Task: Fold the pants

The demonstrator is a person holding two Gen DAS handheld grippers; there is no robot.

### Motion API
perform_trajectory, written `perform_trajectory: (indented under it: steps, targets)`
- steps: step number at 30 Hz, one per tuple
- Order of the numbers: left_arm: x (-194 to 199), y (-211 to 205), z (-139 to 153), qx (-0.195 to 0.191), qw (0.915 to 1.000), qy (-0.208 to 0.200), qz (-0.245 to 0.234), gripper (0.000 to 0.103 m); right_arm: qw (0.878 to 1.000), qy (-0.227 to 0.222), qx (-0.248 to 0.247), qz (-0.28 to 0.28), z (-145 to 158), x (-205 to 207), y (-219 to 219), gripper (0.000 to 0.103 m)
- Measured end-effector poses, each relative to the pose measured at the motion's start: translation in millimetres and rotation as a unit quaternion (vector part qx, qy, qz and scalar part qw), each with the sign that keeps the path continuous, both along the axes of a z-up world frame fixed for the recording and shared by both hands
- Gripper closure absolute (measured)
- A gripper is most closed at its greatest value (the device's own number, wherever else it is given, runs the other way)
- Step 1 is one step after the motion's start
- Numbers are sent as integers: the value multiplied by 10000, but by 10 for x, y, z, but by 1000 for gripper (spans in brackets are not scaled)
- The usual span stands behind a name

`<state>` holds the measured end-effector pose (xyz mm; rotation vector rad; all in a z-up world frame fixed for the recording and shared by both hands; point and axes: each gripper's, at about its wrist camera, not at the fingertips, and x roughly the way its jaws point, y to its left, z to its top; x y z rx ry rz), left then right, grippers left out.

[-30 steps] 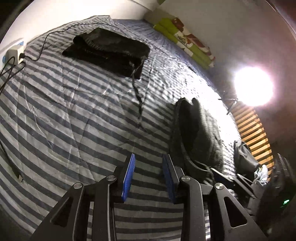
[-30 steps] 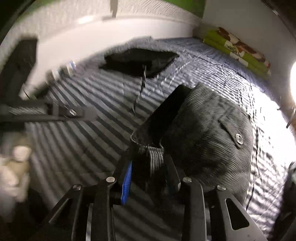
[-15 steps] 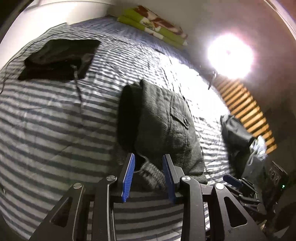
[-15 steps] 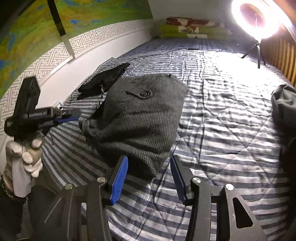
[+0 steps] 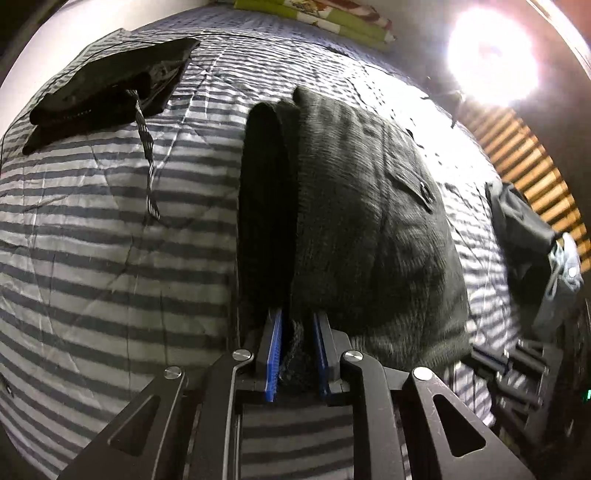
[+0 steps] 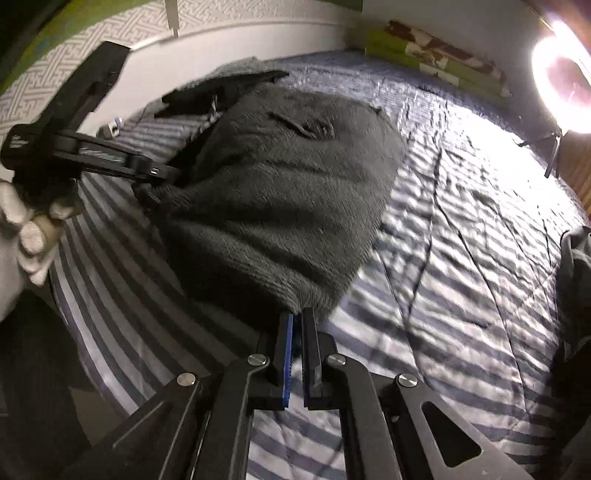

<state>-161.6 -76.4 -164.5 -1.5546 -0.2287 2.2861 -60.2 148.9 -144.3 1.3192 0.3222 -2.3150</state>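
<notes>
Dark grey corduroy pants (image 5: pixel 369 206) lie folded on the striped bedspread (image 5: pixel 103 229), a buttoned back pocket (image 5: pixel 413 188) facing up. My left gripper (image 5: pixel 297 332) is shut on the near edge of the pants, dark cloth bunched between its blue pads. In the right wrist view the same pants (image 6: pixel 280 192) spread ahead, and my right gripper (image 6: pixel 297 325) is shut on their near corner. The other gripper (image 6: pixel 110 162), held by a gloved hand (image 6: pixel 26 229), clamps the pants' left edge there.
A folded black garment (image 5: pixel 107 88) with a dangling drawstring (image 5: pixel 146 155) lies at the far left of the bed. Green patterned bedding (image 5: pixel 314 14) lines the far wall. A bright ring light (image 6: pixel 561 74) stands at the right. A grey bag (image 5: pixel 524 221) sits at the bed's right edge.
Both grippers were open half a second ago; each has moved in and shut on an edge of the pants. The pants' near edge is now lifted off the bed.
</notes>
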Motion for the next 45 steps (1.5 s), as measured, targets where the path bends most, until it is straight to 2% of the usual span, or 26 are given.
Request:
perform_trajectory:
  steps: [4,7,9,11,12,15,17,18,20,23,25,26,27,28,30,32,34,35,39,43,45]
  targets:
    - [126,-242,289,503,9985,138,152,84,9987,-225,-464,-8,189,-3,215,97]
    - [127,-402,575,708,9961,430,302,74,9955,-179,-890,-253,423,-44,472,86]
    - [46,-404,685,715,9955,563,277,54,9926,-89,-1129,-446,554,-92,601,82]
    - [-73,-297,665,776,9958,470,76,37,9901,30,-1273,-589,660,-177,683,80]
    - [-140,-223,606,780,9962,388,-23,36,9898,99,-1267,-647,690,-220,692,78]
    - [-315,-41,403,464,9987,200,-46,36,9881,223,-1329,-741,725,-426,691,76]
    - [-420,39,269,401,9992,59,-17,38,9859,110,-1442,-846,694,-613,678,76]
    - [-439,75,191,284,9996,39,-10,54,9847,-7,-1511,-868,669,-693,668,76]
    - [-454,105,33,-167,9998,9,115,73,9823,-269,-1642,-857,597,-847,602,76]
    - [-428,16,-120,-261,9995,-80,156,73,9833,-413,-1590,-784,449,-985,448,72]
    - [-410,-41,-104,-159,9997,-90,140,73,9831,-583,-1549,-788,310,-1103,372,65]
    - [-422,-91,-53,-59,9997,-151,162,73,9823,-657,-1549,-820,257,-1142,386,57]
    - [-450,-123,-8,-16,9997,-147,170,69,9811,-727,-1563,-875,203,-1189,397,52]
    - [-482,-155,85,58,9998,-71,176,65,9789,-783,-1623,-962,156,-1236,425,51]
    - [-559,-205,225,186,9995,104,247,28,9752,-843,-1737,-1079,111,-1307,483,45]
    - [-661,-229,308,410,9984,199,348,11,9713,-896,-1852,-1197,77,-1381,559,38]
    - [-828,-209,281,637,9972,33,402,8,9670,-991,-1990,-1242,44,-1482,603,36]
    - [-943,-186,200,787,9958,-183,433,8,9656,-1050,-2026,-1249,23,-1535,615,36]
    - [-1177,-162,-132,892,9913,-774,587,8,9591,-1312,-2142,-1304,-111,-1744,642,35]
    - [-1267,-105,-343,845,9913,-887,483,8,9545,-1563,-2235,-1203,-267,-1901,630,35]
    - [-1280,-93,-357,917,9920,-765,420,6,9524,-1632,-2302,-1156,-332,-1936,610,34]
